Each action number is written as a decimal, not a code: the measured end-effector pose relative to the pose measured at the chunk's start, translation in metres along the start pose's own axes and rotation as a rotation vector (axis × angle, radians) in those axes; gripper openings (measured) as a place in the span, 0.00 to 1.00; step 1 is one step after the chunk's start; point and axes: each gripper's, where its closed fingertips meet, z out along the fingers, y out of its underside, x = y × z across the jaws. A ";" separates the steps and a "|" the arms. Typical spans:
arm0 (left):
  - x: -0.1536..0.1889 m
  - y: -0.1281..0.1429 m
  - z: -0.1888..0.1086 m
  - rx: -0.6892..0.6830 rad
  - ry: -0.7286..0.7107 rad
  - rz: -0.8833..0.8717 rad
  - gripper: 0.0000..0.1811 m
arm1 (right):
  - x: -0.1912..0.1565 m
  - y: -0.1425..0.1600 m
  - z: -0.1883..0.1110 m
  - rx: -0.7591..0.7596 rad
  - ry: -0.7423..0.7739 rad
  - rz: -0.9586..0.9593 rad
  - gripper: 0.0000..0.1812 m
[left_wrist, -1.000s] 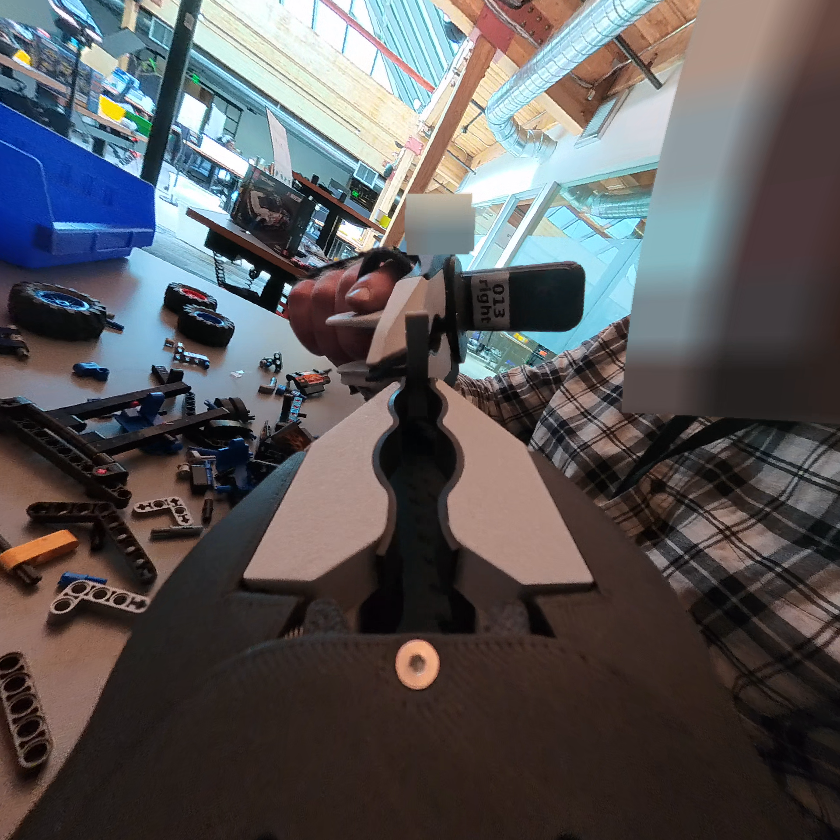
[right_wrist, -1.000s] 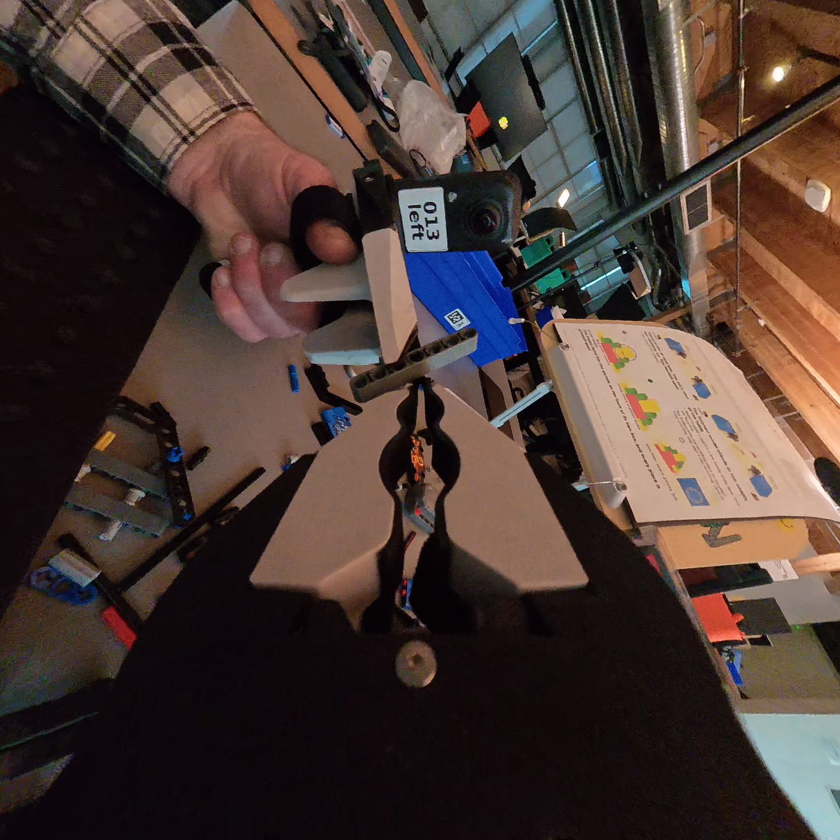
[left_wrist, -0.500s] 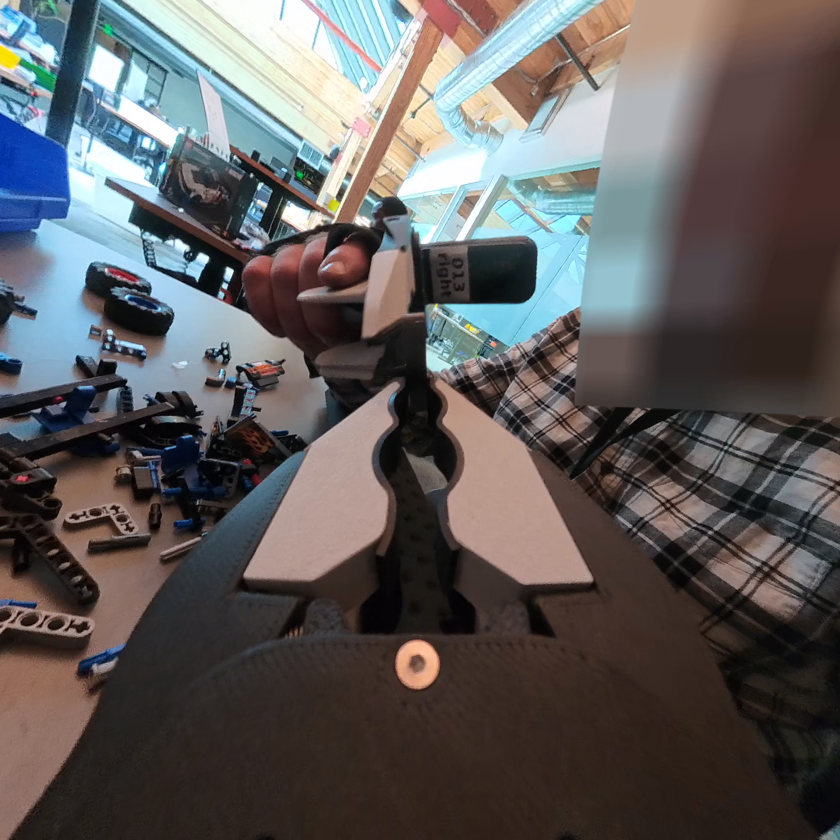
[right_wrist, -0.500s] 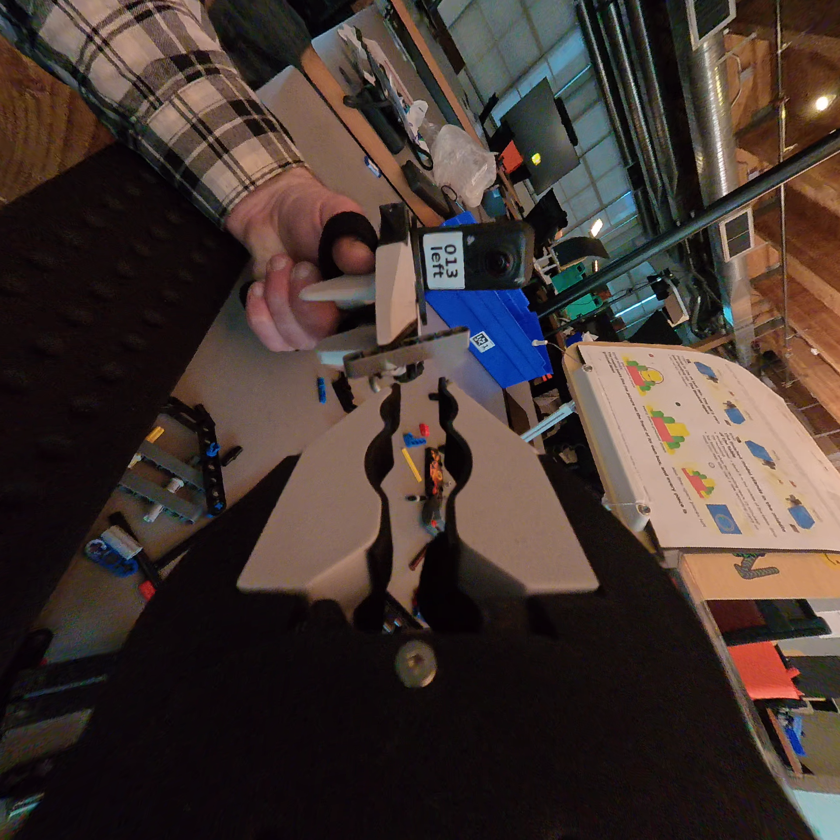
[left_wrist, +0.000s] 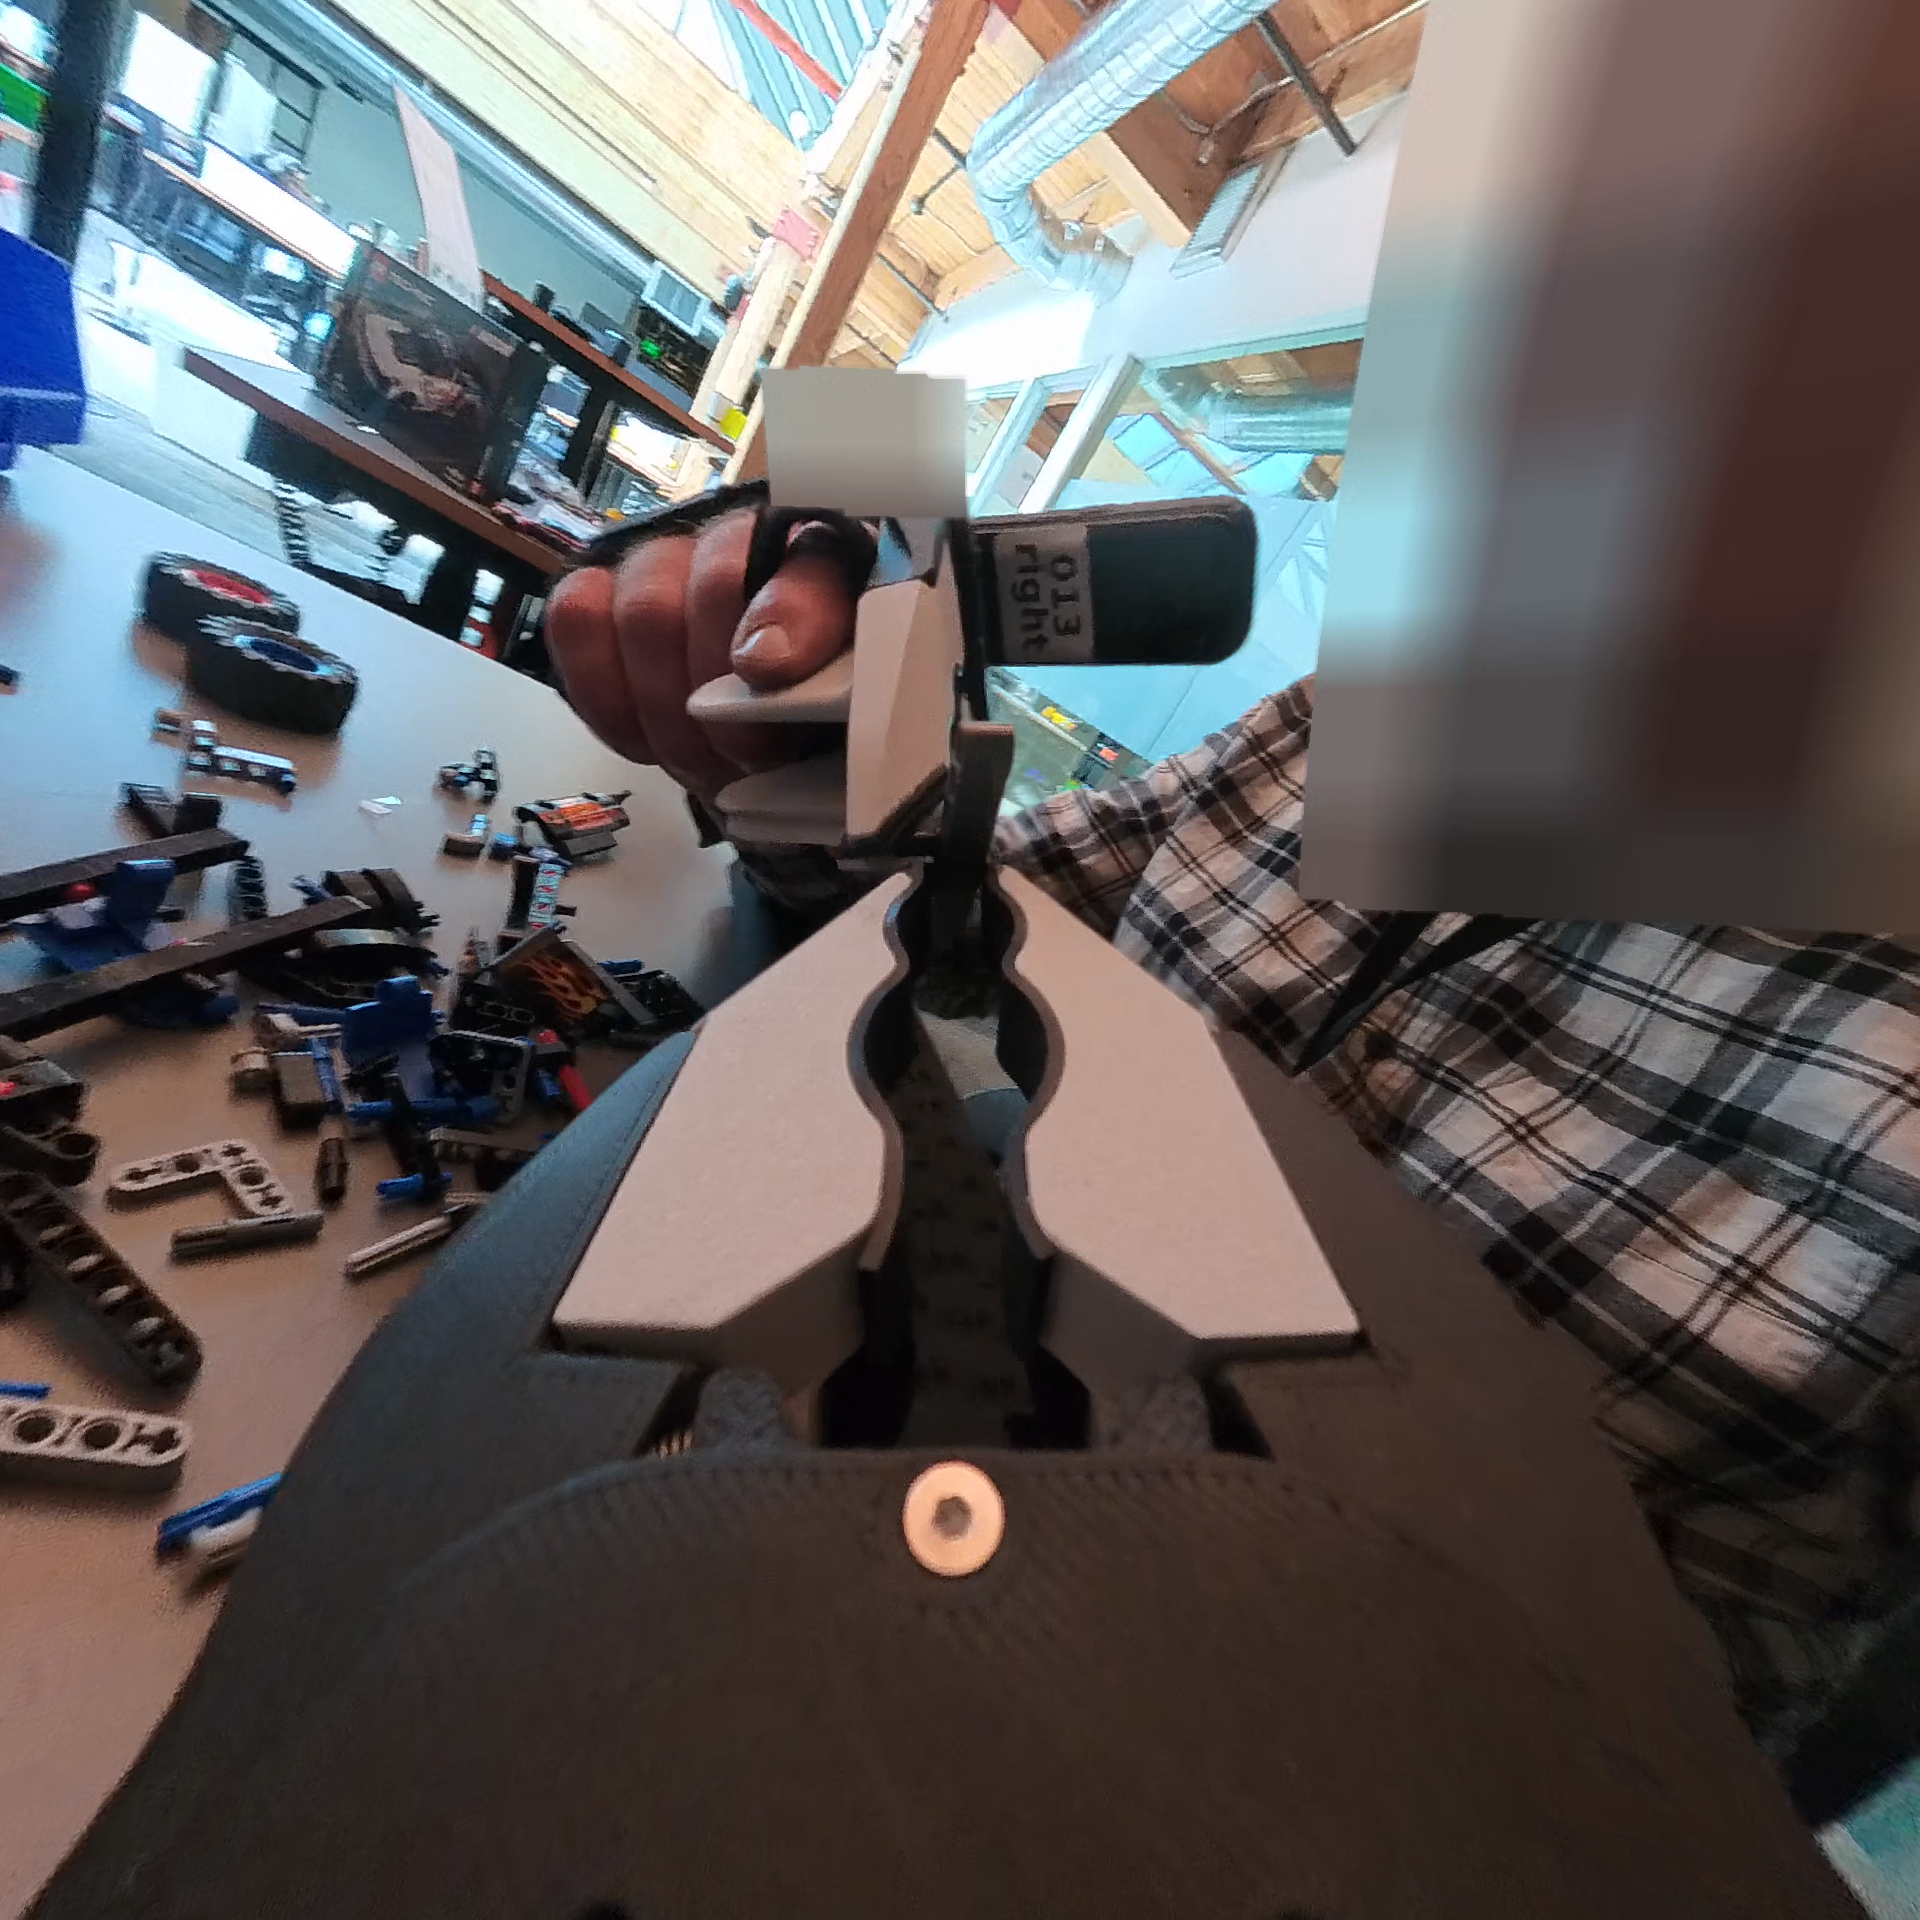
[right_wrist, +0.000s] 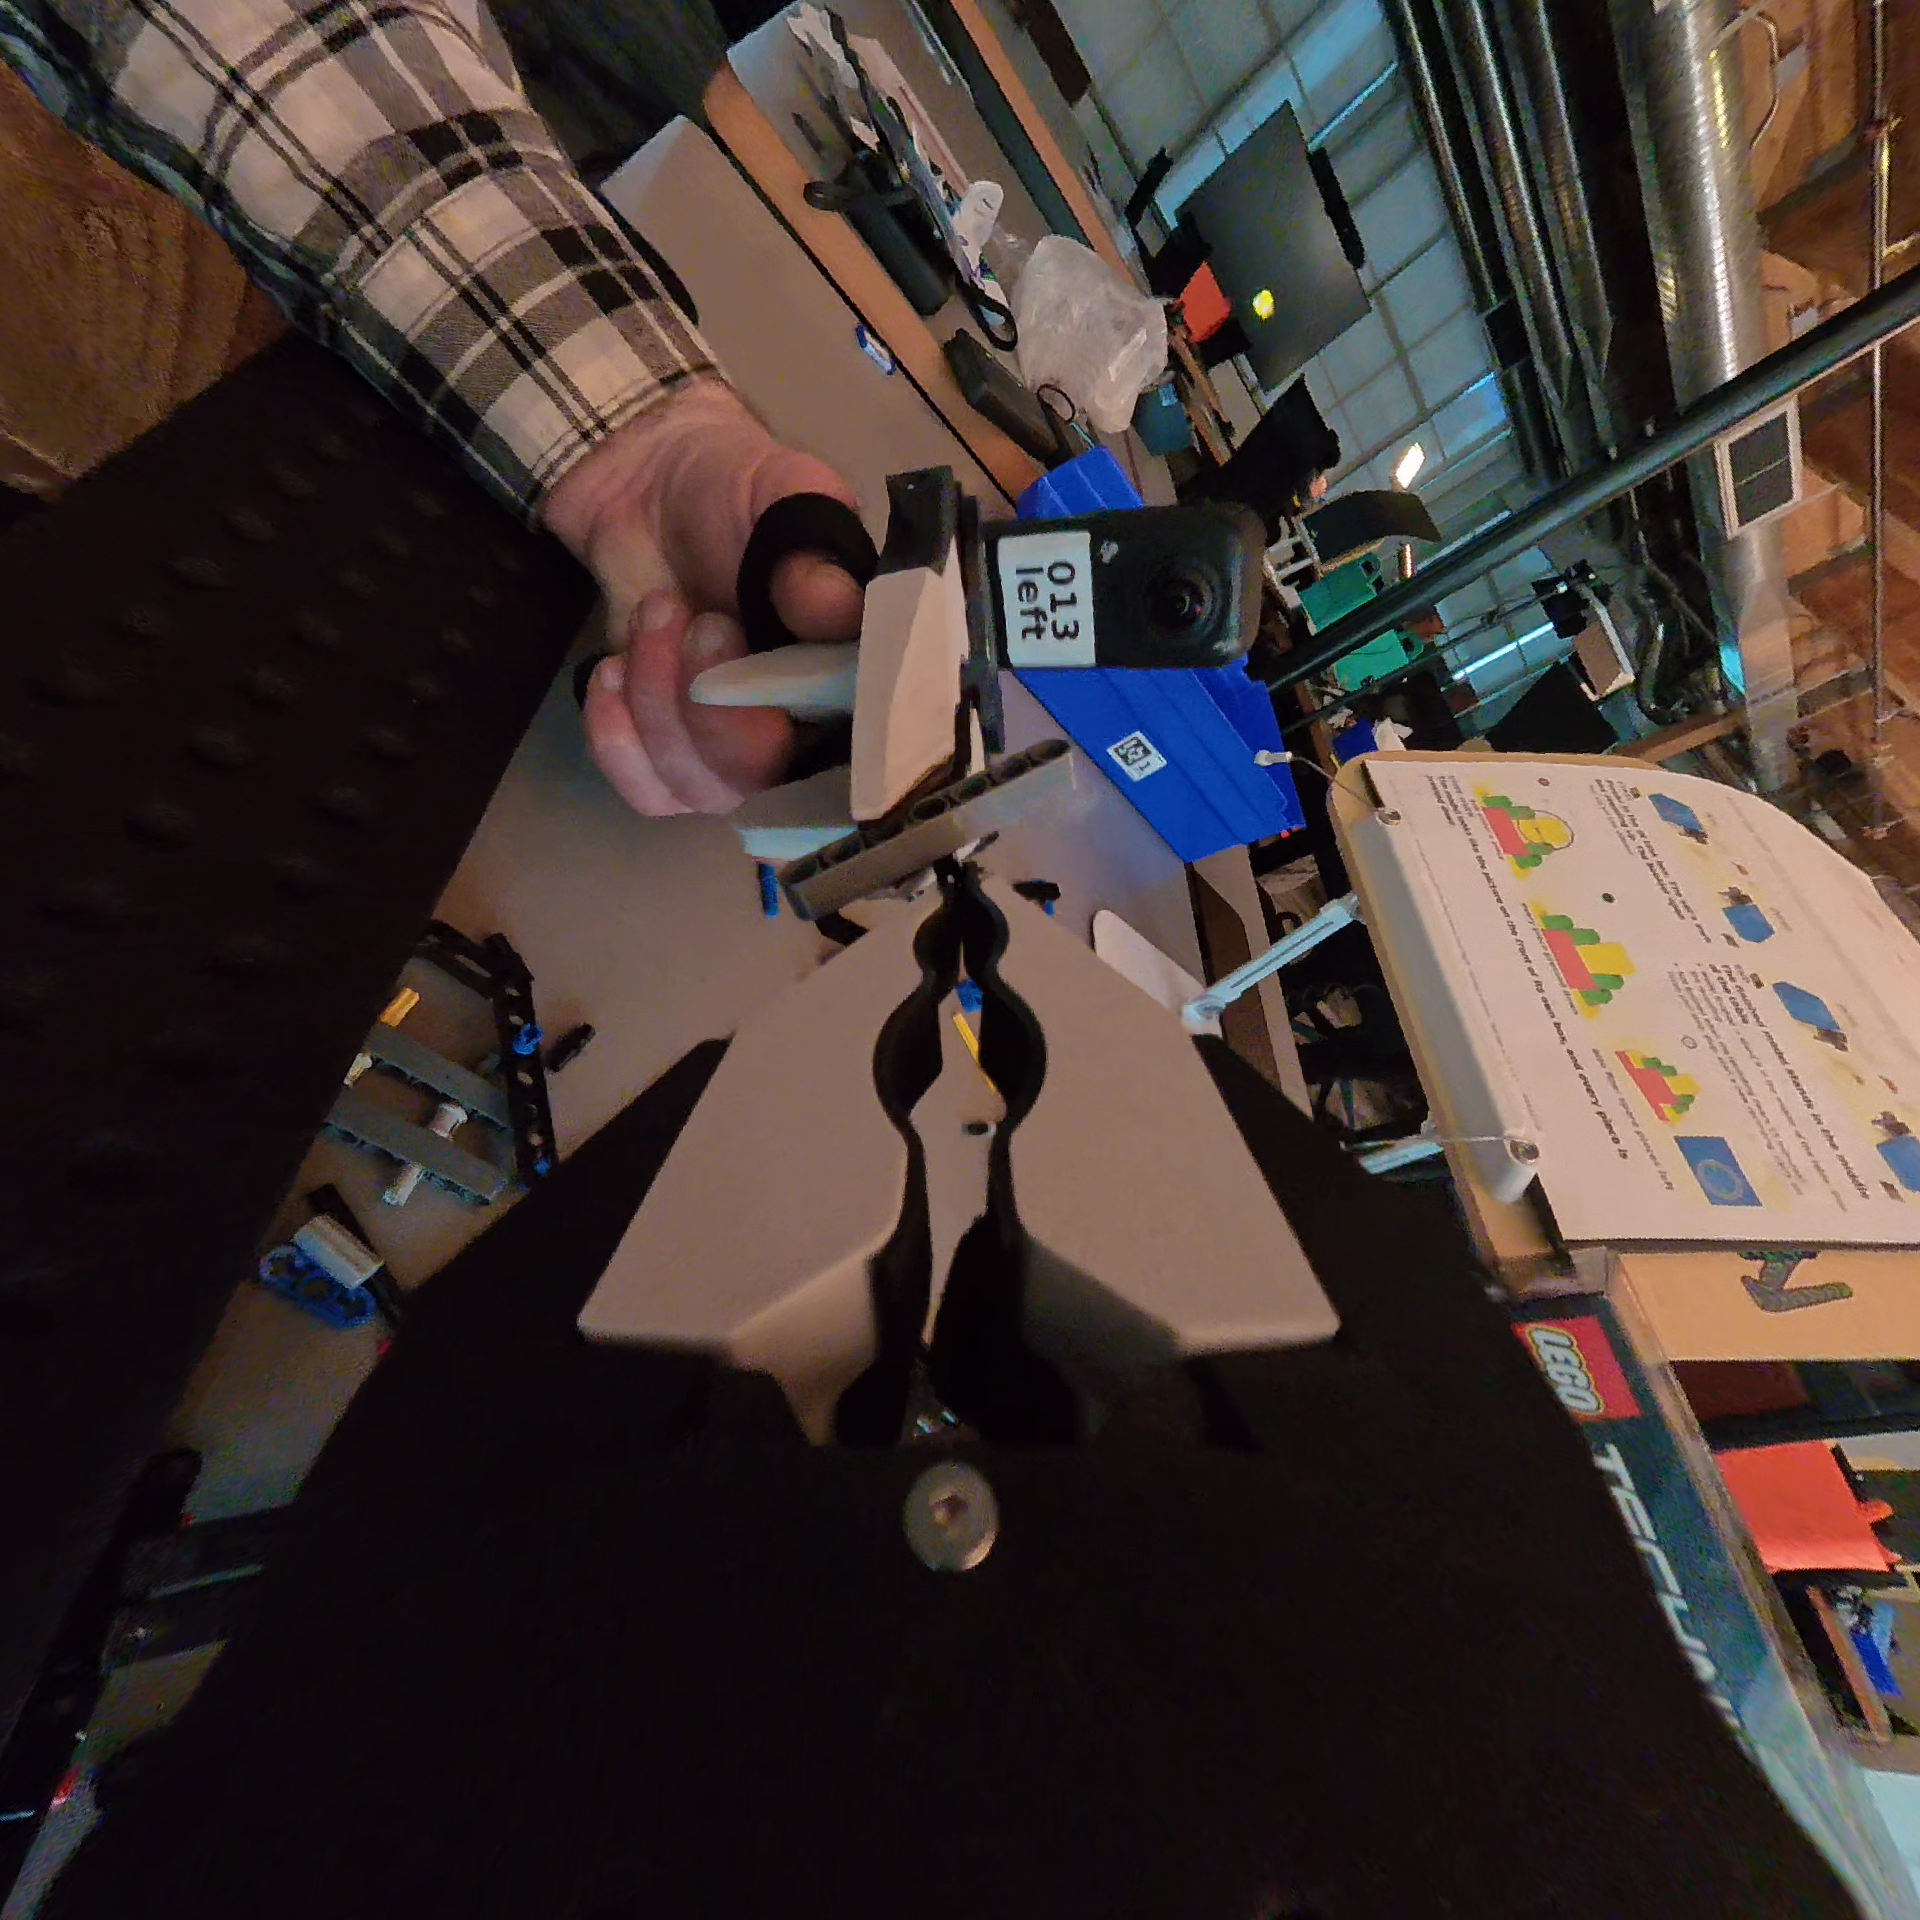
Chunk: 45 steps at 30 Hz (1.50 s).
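Observation:
My left gripper (left_wrist: 954, 896) is shut on a grey studless beam with holes (left_wrist: 972, 790), held in the air edge-on between its tips. In the right wrist view the beam (right_wrist: 935, 821) lies crosswise in that gripper, under its camera. My right gripper (right_wrist: 954, 900) faces the left one. Its tips are closed on a small pin (right_wrist: 940, 875) that sticks out of the beam's near side. A hand holds each gripper. The pin's far end is hidden in the beam.
Loose black, blue and grey building parts (left_wrist: 416, 1039) and two tyres (left_wrist: 270, 675) lie on the table (left_wrist: 582, 748) at left. A blue bin (right_wrist: 1164, 727), an instruction sheet (right_wrist: 1662, 1018), a boxed set (right_wrist: 1662, 1507) and a grey frame (right_wrist: 436, 1122) are nearby. The tips of both grippers are at nearly the same place.
Half a second ago my right gripper was open and drawn back a little from the beam. It has since moved in and closed at the beam's near side. My left gripper kept hold of the beam.

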 end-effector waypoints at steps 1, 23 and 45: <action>-0.005 -0.002 -0.002 0.004 -0.037 0.011 0.05 | 0.002 0.004 0.000 -0.025 0.009 -0.003 0.00; -0.084 0.051 -0.101 -0.676 -1.000 0.428 0.20 | -0.018 0.096 0.004 -0.314 -0.172 0.292 0.00; -0.015 -0.002 -0.025 -0.033 -0.334 0.206 0.02 | 0.001 0.037 -0.002 0.075 -0.169 0.502 0.10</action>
